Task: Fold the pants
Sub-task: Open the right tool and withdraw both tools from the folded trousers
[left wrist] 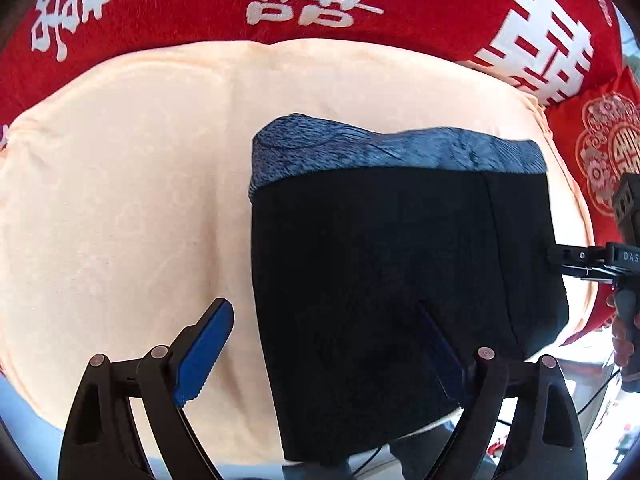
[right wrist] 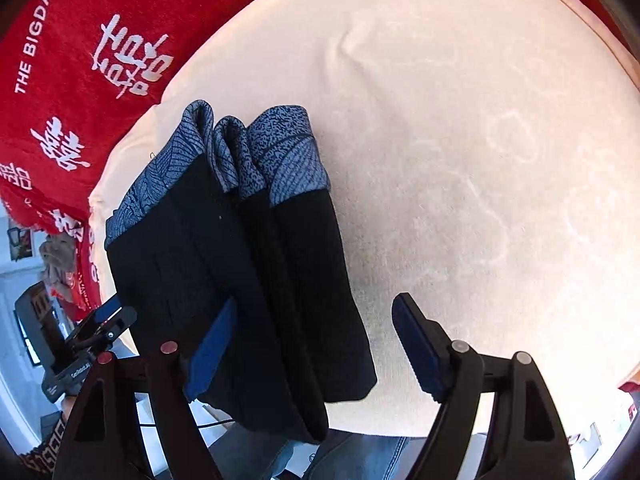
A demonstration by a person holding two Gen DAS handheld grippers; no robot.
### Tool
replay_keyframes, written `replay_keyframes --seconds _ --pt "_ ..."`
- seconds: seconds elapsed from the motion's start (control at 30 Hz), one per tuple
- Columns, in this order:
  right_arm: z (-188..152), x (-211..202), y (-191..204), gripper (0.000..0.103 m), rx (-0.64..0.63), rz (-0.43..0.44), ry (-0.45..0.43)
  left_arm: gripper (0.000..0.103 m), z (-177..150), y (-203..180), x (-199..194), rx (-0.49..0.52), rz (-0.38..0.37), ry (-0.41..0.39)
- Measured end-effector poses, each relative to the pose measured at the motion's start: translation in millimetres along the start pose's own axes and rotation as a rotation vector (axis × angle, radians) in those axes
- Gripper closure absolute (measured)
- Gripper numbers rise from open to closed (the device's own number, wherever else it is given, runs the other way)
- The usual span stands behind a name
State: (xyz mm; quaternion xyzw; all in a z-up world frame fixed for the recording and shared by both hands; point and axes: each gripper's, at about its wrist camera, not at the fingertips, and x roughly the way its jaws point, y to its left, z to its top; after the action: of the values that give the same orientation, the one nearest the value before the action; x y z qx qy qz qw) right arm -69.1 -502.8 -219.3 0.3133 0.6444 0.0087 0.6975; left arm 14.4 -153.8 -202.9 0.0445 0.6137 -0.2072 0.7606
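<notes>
While we look down along both tools, the largest thing we see is a red blanket (left wrist: 168,12) printed with white characters, spread under everything and filling the far edge of both views. On it lies a pale peach cloth (left wrist: 120,200), smooth apart from a few soft creases, which covers most of each picture. The pants (left wrist: 400,248) rest on this cloth near its front edge: they are black with a grey-blue patterned band along the far end, folded into a compact block, and in the right wrist view we can count several stacked layers (right wrist: 240,248) showing at that banded end. Their near end reaches the front edge of the peach cloth. Our left gripper (left wrist: 324,344) stands with its jaws spread wide, one blue pad over bare peach cloth beside the pants and the other over the black fabric, with nothing pinched between them. Our right gripper (right wrist: 316,344) is likewise wide apart, one pad above the pants and the other above the bare cloth, gripping nothing. At the right edge of the left wrist view we see part of a hand (left wrist: 624,332) on the other tool's handle.
</notes>
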Motion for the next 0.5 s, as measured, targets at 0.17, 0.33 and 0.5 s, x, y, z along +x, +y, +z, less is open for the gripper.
replay_keyframes --seconds 0.17,0.33,0.5 --pt "-29 -19 23 0.016 -0.066 -0.165 -0.034 0.011 -15 -19 -21 0.030 0.034 0.003" --pt "-62 -35 58 0.000 -0.127 -0.233 -0.086 0.011 -33 -36 -42 0.056 0.054 0.031" --pt "-88 -50 89 0.000 -0.147 -0.238 -0.111 0.011 -49 -41 -73 0.065 0.076 0.010"
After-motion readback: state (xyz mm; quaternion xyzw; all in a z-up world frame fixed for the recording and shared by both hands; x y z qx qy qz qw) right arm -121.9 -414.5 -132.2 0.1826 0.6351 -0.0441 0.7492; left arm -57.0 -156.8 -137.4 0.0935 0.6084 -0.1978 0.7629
